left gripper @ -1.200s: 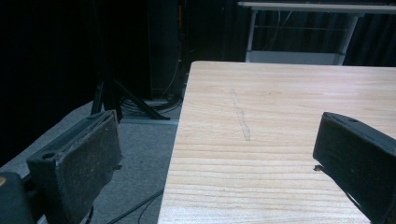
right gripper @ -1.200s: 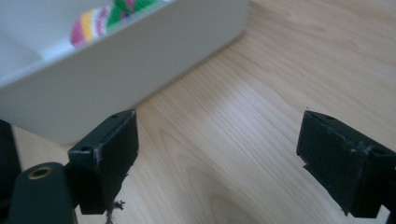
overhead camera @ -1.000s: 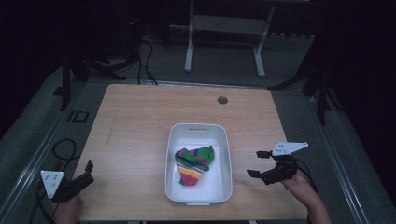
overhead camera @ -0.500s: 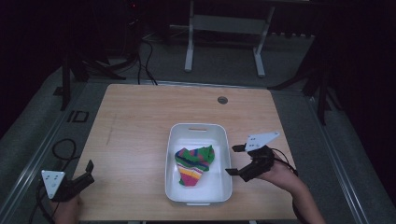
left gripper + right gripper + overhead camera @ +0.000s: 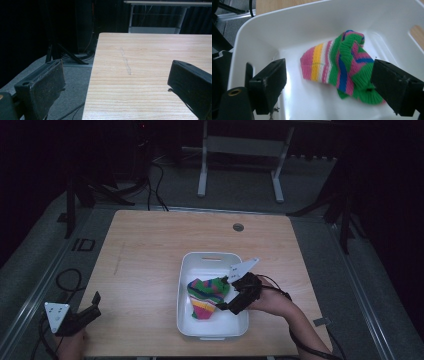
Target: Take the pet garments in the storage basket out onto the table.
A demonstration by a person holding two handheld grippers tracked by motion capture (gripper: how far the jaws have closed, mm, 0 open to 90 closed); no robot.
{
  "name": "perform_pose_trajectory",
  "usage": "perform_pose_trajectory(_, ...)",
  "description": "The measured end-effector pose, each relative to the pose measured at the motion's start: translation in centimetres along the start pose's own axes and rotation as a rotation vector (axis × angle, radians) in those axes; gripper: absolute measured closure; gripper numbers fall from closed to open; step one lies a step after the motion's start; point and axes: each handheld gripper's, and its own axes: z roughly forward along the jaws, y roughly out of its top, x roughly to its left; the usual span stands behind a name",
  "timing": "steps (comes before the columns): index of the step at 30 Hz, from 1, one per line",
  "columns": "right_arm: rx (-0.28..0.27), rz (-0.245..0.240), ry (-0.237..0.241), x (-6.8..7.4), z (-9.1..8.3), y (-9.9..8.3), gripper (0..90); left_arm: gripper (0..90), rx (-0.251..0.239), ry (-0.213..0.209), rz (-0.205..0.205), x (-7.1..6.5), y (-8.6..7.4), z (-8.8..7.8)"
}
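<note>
A striped knit sock (image 5: 206, 295) in green, pink, yellow and blue lies crumpled in a white plastic bin (image 5: 195, 261) at the middle of the wooden table. My right gripper (image 5: 224, 294) reaches over the bin's right wall, open, its jaws spread just above and to either side of the sock (image 5: 342, 72) without touching it. Off the table's front left corner my left gripper (image 5: 95, 304) is held open with nothing between its jaws; in the left gripper view it (image 5: 115, 85) looks along the table's left edge.
The wooden table (image 5: 150, 250) has a round cable hole (image 5: 238, 227) at the back. A faint scuff line (image 5: 125, 61) marks the left part of the top. Cables and a metal stand (image 5: 240, 150) sit on the grey floor beyond.
My right gripper has moved left from the table's right side over the bin's wall and down toward the sock. The left gripper has barely moved.
</note>
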Motion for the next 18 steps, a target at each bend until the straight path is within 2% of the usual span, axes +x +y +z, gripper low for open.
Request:
perform_pose_trajectory(6, 0.046, -0.036, 0.010, 0.0, 2.4, 1.7, 13.4, 1.4, 0.000, -0.004, 0.001, 0.0, 0.0, 0.0)
perform_pose_trajectory(11, 0.083, -0.045, 0.016, -0.1, 3.8, 2.6, 13.1, 1.4, -0.003, -0.007, 0.001, 0.0, 0.0, 0.0)
perform_pose_trajectory(12, 0.115, -0.043, 0.011, -0.3, 4.6, 2.9, 13.0, 1.4, -0.003, -0.008, 0.002, 0.0, 0.0, 0.0)
perform_pose_trajectory(16, 0.188, -0.025, -0.009, -0.6, 6.3, 3.1, 13.0, 1.4, -0.005, -0.010, 0.003, 0.0, 0.0, -0.1)
perform_pose_trajectory(18, 0.223, -0.033, -0.025, -0.6, 7.1, 3.1, 13.0, 1.4, -0.006, -0.010, 0.004, 0.0, 0.0, -0.1)
